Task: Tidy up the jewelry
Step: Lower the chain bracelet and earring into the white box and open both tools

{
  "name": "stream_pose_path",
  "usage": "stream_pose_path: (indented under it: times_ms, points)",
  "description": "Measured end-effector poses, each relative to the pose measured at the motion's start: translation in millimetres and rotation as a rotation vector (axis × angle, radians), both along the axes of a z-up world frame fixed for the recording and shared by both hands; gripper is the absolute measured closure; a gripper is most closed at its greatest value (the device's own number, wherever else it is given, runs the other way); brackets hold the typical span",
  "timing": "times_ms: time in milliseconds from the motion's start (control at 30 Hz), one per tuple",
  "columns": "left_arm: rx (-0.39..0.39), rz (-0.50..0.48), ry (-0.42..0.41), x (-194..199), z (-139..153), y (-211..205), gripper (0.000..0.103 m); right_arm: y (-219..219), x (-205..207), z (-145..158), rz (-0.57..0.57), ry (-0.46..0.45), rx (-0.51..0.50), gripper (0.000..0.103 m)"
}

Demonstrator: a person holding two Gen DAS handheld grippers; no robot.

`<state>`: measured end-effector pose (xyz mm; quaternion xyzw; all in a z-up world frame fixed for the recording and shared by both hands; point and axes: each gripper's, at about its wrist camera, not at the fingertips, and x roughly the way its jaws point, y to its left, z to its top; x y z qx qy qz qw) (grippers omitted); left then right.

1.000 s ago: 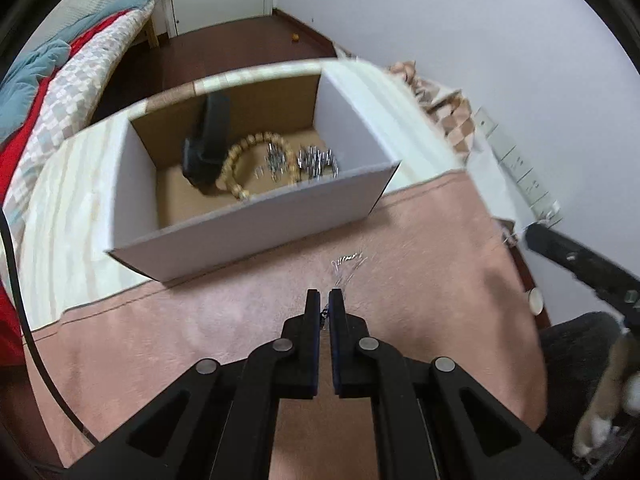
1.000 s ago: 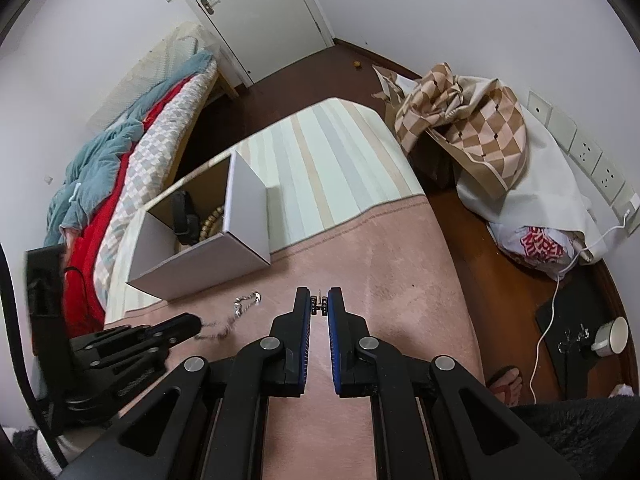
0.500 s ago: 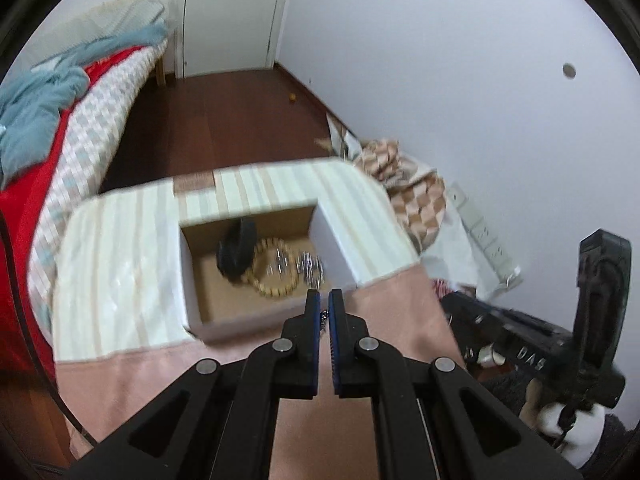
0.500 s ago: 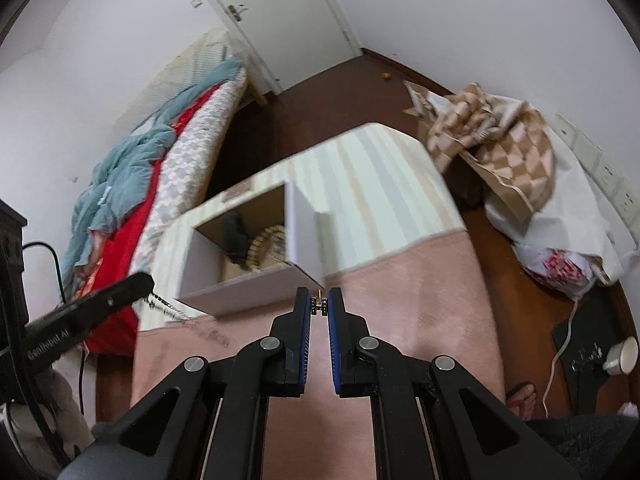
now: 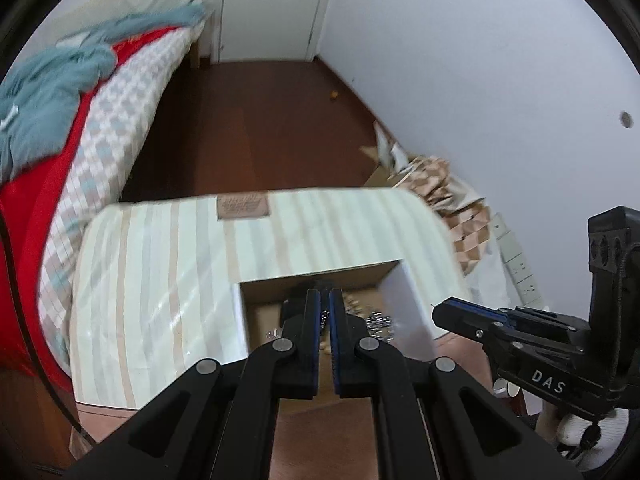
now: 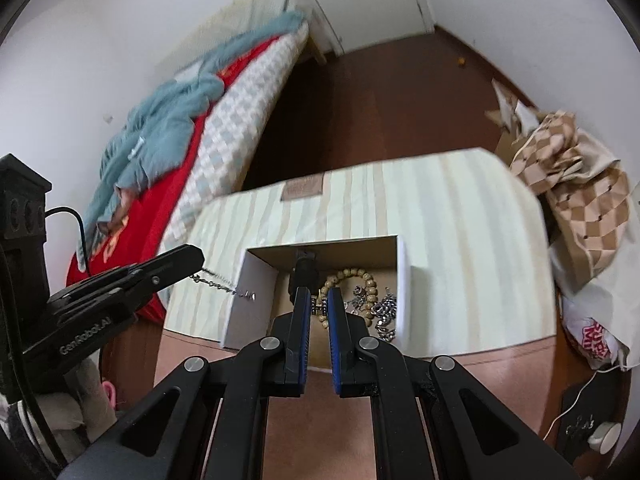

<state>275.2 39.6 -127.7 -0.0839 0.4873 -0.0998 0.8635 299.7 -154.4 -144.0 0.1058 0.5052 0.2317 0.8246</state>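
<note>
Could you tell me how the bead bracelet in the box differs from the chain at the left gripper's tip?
The bead bracelet is made of round tan beads; the chain is made of thin silvery links. The bracelet forms a closed loop, while the chain is strung out in a line. The bracelet lies inside the box; the chain is outside it, pinched at one end by the shut left gripper. Both are jewelry.
</note>
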Motion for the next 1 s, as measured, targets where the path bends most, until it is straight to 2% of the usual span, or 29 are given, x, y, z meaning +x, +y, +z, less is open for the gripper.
stream_pose_path:
  times_ms: [200, 333, 400, 433, 467, 533, 600, 633, 667, 700, 733, 767, 833, 900, 933, 967, 1000]
  points:
    - [0.036, 0.013, 0.076, 15, -29, 5, 0.099, 20, 22, -43, 0.053, 0.124, -0.014, 0.094]
    - [0.095, 0.069, 0.113, 23, -38, 11, 0.096, 26, 35, -69, 0.052, 0.228, 0.023, 0.093]
    - [0.126, 0.100, 0.107, 24, -37, 15, 0.096, 28, 38, -76, 0.046, 0.250, 0.015, 0.093]
    - [0.140, 0.113, 0.104, 24, -37, 17, 0.096, 28, 38, -78, 0.038, 0.252, 0.011, 0.088]
    - [0.153, 0.125, 0.101, 24, -36, 18, 0.096, 28, 39, -79, 0.030, 0.253, 0.008, 0.075]
    - [0.172, 0.140, 0.095, 24, -35, 20, 0.096, 25, 38, -77, 0.014, 0.245, 0.015, 0.059]
    - [0.187, 0.151, 0.091, 21, -35, 21, 0.094, 22, 37, -74, 0.008, 0.238, 0.016, 0.058]
    - [0.189, 0.155, 0.090, 19, -35, 21, 0.085, 20, 37, -71, 0.002, 0.229, 0.006, 0.058]
    - [0.191, 0.162, 0.086, 16, -34, 21, 0.062, 19, 34, -66, -0.003, 0.207, -0.012, 0.058]
    - [0.195, 0.169, 0.083, 15, -33, 22, 0.044, 18, 32, -61, -0.005, 0.186, -0.028, 0.058]
    - [0.198, 0.184, 0.071, 11, -31, 22, 0.016, 16, 28, -56, -0.011, 0.165, -0.045, 0.056]
    - [0.196, 0.193, 0.054, 7, -29, 22, 0.012, 14, 26, -51, -0.017, 0.148, -0.069, 0.050]
    - [0.201, 0.204, 0.037, -1, -28, 20, 0.012, 13, 17, -42, -0.035, 0.103, -0.153, 0.040]
    - [0.212, 0.214, 0.061, -8, -33, 19, 0.008, 10, 9, -36, -0.052, 0.074, -0.230, 0.028]
    - [0.210, 0.218, 0.068, -10, -34, 19, 0.001, 10, 4, -35, -0.062, 0.055, -0.281, 0.019]
    - [0.205, 0.224, 0.078, -15, -37, 18, 0.000, 8, 0, -34, -0.068, 0.043, -0.314, 0.013]
    - [0.206, 0.227, 0.085, -19, -39, 18, 0.000, 8, -5, -34, -0.076, 0.036, -0.347, 0.010]
